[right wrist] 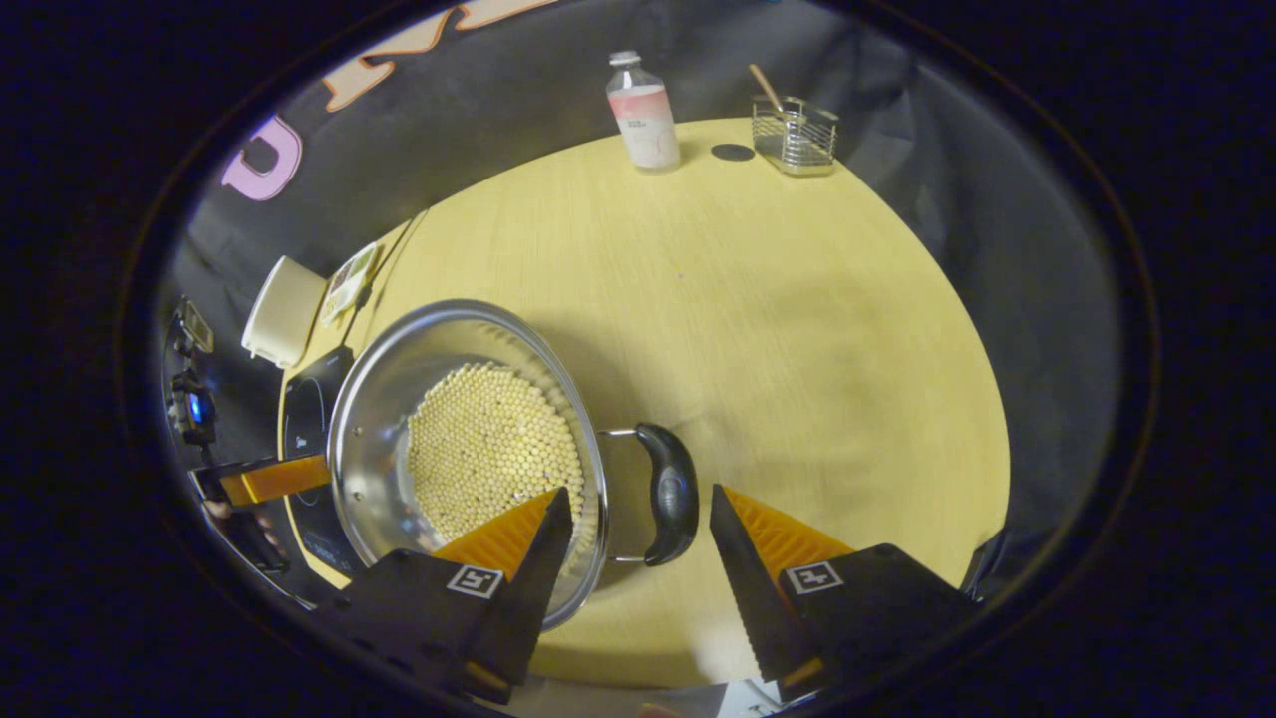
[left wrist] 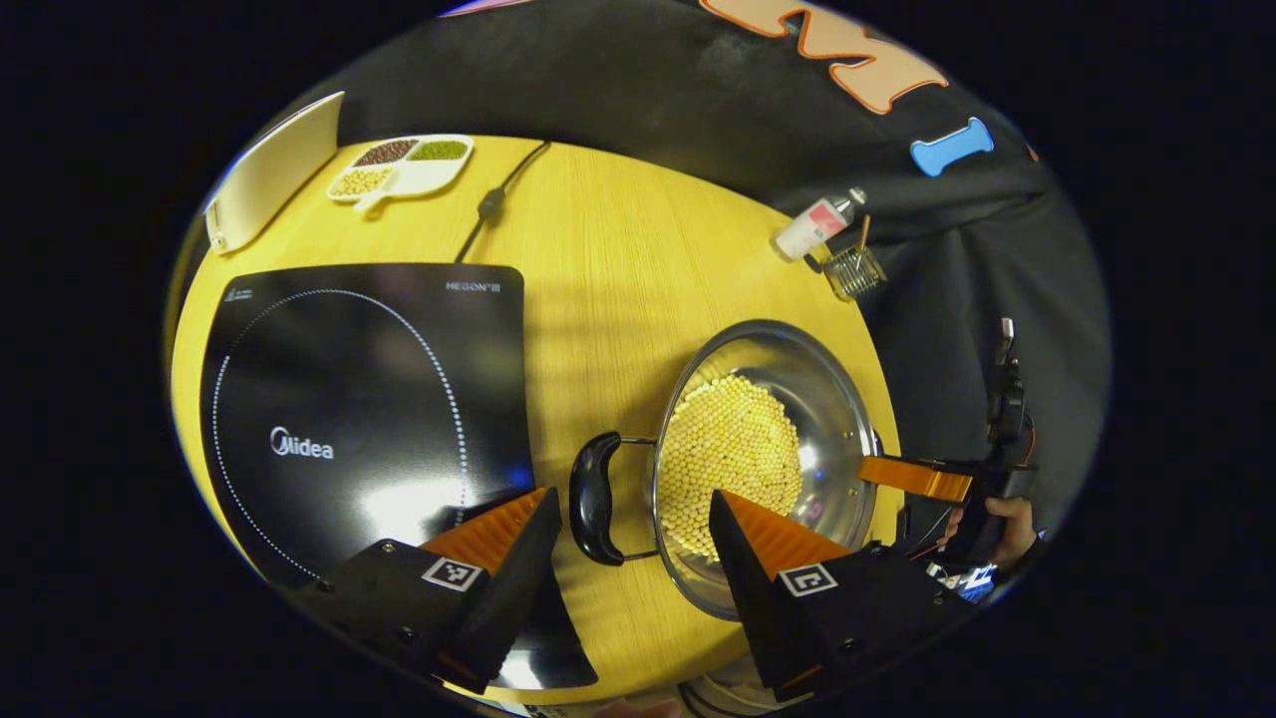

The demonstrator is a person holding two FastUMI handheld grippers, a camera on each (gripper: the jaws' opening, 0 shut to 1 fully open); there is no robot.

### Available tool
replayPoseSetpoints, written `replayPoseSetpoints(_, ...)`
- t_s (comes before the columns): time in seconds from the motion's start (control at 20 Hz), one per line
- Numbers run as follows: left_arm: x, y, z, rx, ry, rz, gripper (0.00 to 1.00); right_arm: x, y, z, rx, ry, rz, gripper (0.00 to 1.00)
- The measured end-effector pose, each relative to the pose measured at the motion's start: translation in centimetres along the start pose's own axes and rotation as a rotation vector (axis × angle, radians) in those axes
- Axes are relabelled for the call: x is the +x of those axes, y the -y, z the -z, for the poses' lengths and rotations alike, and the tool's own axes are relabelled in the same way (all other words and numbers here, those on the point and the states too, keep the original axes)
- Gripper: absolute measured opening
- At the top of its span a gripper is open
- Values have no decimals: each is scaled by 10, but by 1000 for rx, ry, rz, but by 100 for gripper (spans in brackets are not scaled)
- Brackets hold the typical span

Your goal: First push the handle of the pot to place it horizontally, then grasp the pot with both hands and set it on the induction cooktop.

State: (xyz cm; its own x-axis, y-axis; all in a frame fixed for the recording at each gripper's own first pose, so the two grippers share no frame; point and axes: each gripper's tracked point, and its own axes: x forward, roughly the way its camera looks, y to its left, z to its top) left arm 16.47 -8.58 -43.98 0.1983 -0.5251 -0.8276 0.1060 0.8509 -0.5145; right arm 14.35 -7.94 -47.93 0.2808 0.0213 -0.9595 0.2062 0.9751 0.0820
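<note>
We hold the left gripper (left wrist: 633, 519) and right gripper (right wrist: 638, 514) wide open, each straddling a handle (left wrist: 594, 497) of the pot (left wrist: 832, 399), gripping nothing; it sits on the table (left wrist: 608, 259) beside the cooktop (left wrist: 364, 399).

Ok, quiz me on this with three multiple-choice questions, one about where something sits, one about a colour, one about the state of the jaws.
1. Where is the cooktop relative to the pot in the left gripper view?
A. left of it
B. right of it
C. under it

2. What colour are the pot's handles?
A. red
B. black
C. white

3. How do the left gripper's jaws stand?
A. closed on a handle
B. closed on the rim
C. open, one on each side of a handle

Answers:
1 A: bare table lies between pot and cooktop.
2 B: both views show a black handle.
3 C: the handle sits in the gap, untouched.
</note>
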Motion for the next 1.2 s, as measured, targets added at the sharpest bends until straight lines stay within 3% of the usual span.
replayPoseSetpoints(0.05,2,1,1,7,-16,2,92,2,1,0,-10,-2,4,78)
replayPoseSetpoints(0.4,22,-3,-14,86,-15,-76,88,18,3,-5,-4,-8,7,78)
replayPoseSetpoints(0.45,24,-4,-15,103,-18,-94,87,19,2,-4,-7,-8,8,71)
replayPoseSetpoints(0.6,29,-8,-17,144,-22,-153,84,28,2,-3,-26,-12,21,71)
replayPoseSetpoints(0.65,30,-10,-17,164,-22,-175,82,29,2,-3,-33,-10,25,81)
replayPoseSetpoints(0.7,32,-12,-17,181,-22,-200,82,32,2,-4,-37,-5,30,71)
replayPoseSetpoints(1.0,39,-21,-7,262,-61,-315,77,41,-1,5,-29,-17,31,72)
replayPoseSetpoints(1.05,41,-23,-7,260,-59,-323,67,39,0,2,-21,-18,24,64)
replayPoseSetpoints(1.1,41,-22,-8,253,-52,-320,76,41,-1,5,-15,-22,11,65)
replayPoseSetpoints(1.2,42,-21,-7,239,-57,-307,72,43,-1,5,3,-26,-27,61)
